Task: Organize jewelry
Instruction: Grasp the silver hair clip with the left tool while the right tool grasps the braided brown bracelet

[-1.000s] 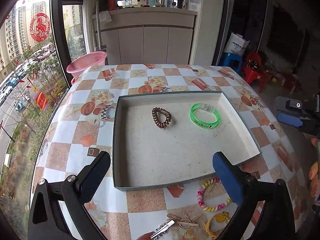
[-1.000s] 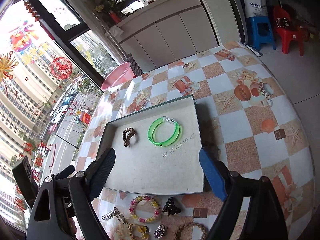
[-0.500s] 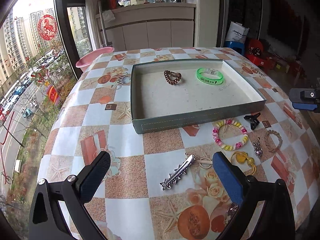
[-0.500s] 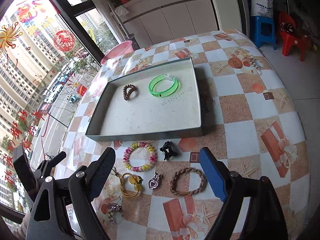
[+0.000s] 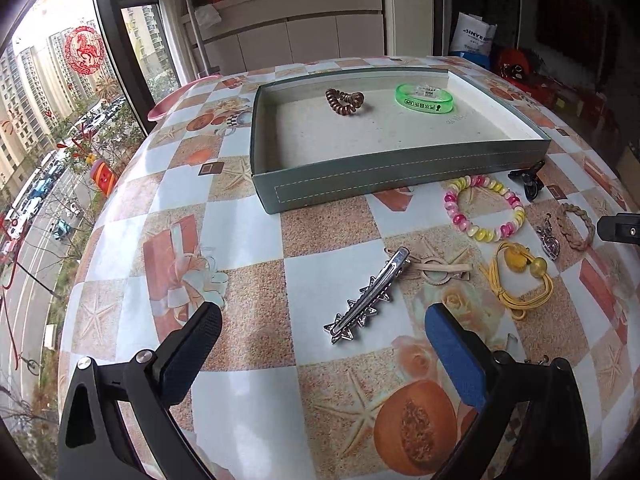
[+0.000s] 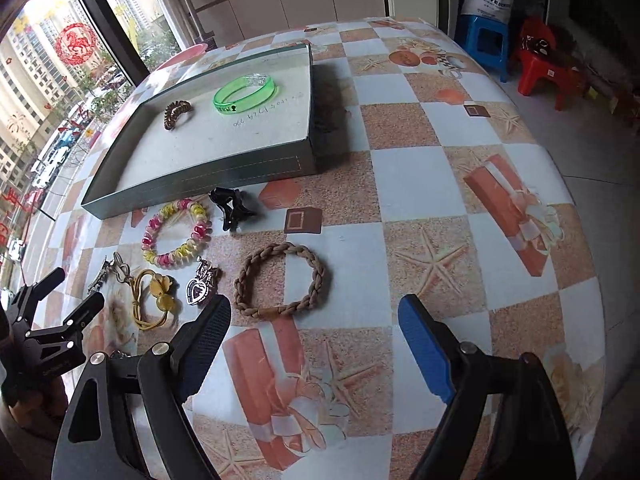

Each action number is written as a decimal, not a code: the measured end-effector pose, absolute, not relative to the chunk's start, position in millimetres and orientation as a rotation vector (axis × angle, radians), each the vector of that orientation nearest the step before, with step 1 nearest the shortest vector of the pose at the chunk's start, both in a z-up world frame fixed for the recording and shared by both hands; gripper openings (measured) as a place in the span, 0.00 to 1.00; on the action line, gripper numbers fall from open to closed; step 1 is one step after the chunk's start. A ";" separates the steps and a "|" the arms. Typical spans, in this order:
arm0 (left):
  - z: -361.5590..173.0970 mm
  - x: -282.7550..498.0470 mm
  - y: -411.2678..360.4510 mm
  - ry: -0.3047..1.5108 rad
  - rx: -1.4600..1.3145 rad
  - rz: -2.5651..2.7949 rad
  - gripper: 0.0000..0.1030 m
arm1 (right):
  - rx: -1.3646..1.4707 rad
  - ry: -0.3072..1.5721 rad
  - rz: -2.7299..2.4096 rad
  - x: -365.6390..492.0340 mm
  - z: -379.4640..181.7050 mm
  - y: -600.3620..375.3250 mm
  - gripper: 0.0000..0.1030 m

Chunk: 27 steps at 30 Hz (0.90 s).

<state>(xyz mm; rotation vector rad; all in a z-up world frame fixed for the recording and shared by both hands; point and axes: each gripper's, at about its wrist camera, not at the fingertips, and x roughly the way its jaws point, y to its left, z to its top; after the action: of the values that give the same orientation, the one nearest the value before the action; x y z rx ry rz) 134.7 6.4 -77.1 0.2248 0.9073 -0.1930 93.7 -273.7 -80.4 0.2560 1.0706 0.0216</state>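
Over the near half of the table: both grippers are now hanging above the loose jewelry, where a second ago both views were looking down into the tray (image 5: pixel 400 172).
Left gripper (image 5: pixel 324 354): jaws are standing wide apart with nothing between them; it is pointing down at the silver star clip (image 5: pixel 366 298), which is lying just ahead of its fingertips.
Right gripper (image 6: pixel 316 344): jaws are likewise spread wide and holding nothing; the braided bracelet (image 6: pixel 282 280) is sitting just ahead of them, roughly centred in the gap.
What this is meaning for the task: judging by the pull-back from the tray, a fresh pick is being lined up, probably clip on the left and braid on the right.
Already sorted: the brown coil tie (image 5: pixel 345 101) and the green bangle (image 5: pixel 424 98) are resting inside the tray, apart from each other.
Waiting outside: the pink-and-yellow bead bracelet (image 5: pixel 484 208) and black claw clip (image 5: pixel 528 180) are lying beside the tray's near wall; the yellow cord tie (image 5: pixel 520 280), heart pendant (image 6: pixel 198 290) and a tan loop tie (image 5: pixel 436 270) are clustering between the two grippers.
Edges: the tray's near wall is standing between the loose pieces and their spot, so anything carried is needing a lift over it.
Open room: the tablecloth (image 6: pixel 440 184) to the right of the braid is lying bare; the left side of the cluster is crowded, and the clip's tip is touching the tan loop tie.
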 end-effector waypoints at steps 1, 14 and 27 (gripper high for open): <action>-77.7 137.1 5.8 0.912 0.224 -0.197 1.00 | 0.258 1.069 0.015 94.2 -81.8 -275.3 0.85; -81.8 148.9 4.3 0.936 0.205 -0.225 0.92 | 0.121 1.079 -0.048 109.2 -94.7 -259.0 0.85; -77.7 140.5 -17.5 0.938 0.216 -0.362 0.30 | 0.013 1.067 0.031 110.3 -89.3 -230.0 0.49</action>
<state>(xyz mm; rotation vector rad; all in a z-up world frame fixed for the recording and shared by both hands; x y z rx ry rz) 140.5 -17.5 -77.7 0.2159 0.9379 -0.3615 110.3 -230.0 -89.3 0.0134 1.0666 0.0310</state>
